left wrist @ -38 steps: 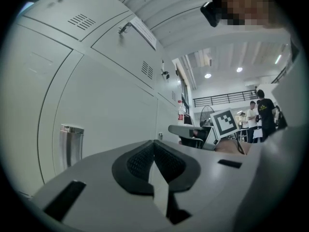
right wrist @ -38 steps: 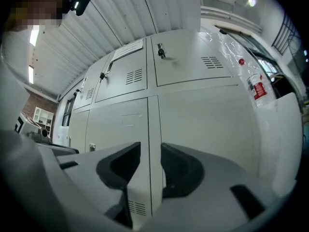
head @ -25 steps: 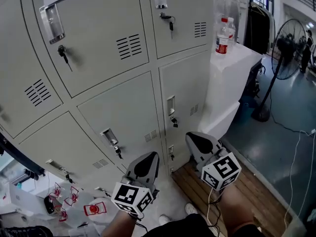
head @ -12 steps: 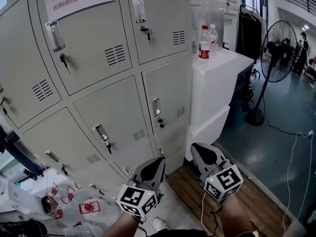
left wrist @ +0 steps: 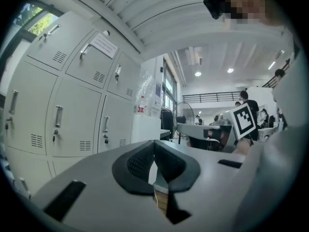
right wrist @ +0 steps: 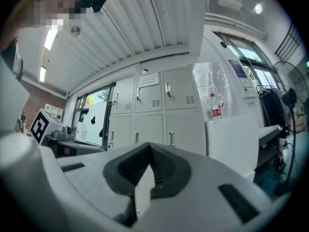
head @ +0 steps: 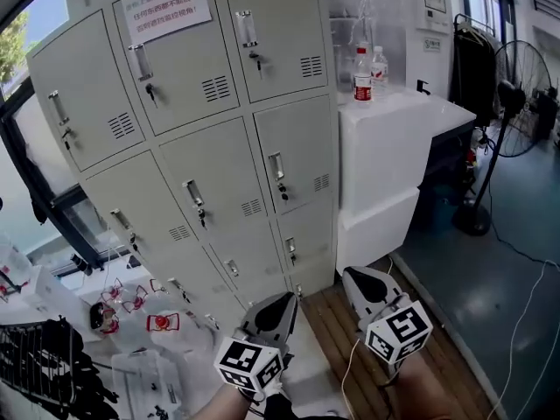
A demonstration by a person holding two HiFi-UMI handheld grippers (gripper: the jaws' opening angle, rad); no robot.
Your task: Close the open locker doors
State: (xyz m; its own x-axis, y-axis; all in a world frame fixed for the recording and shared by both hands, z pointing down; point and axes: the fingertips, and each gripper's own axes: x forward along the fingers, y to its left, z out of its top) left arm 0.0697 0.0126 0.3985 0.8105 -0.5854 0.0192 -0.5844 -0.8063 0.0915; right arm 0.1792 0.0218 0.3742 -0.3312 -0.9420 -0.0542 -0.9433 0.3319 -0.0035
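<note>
While every door of the locker bank is looking flush with its frame in the head view, the person is holding the left tongs and the right tongs low and level, well apart from the doors. Each pair is pressing fully together with nothing between. The main risk is probably that a door is only resting shut rather than latching. From this far off that is hard to judge, and the lowest row is partly hiding behind the tongs, so a loose door could be swinging out again unnoticed. If another push is needed, the closed tips are offering a narrow contact that could be sliding off smooth metal or catching the keys dangling from the locks. Swinging wide to the right could be knocking the bottles off the white counter. A cable is trailing across the floor near the fan, inviting a trip.
</note>
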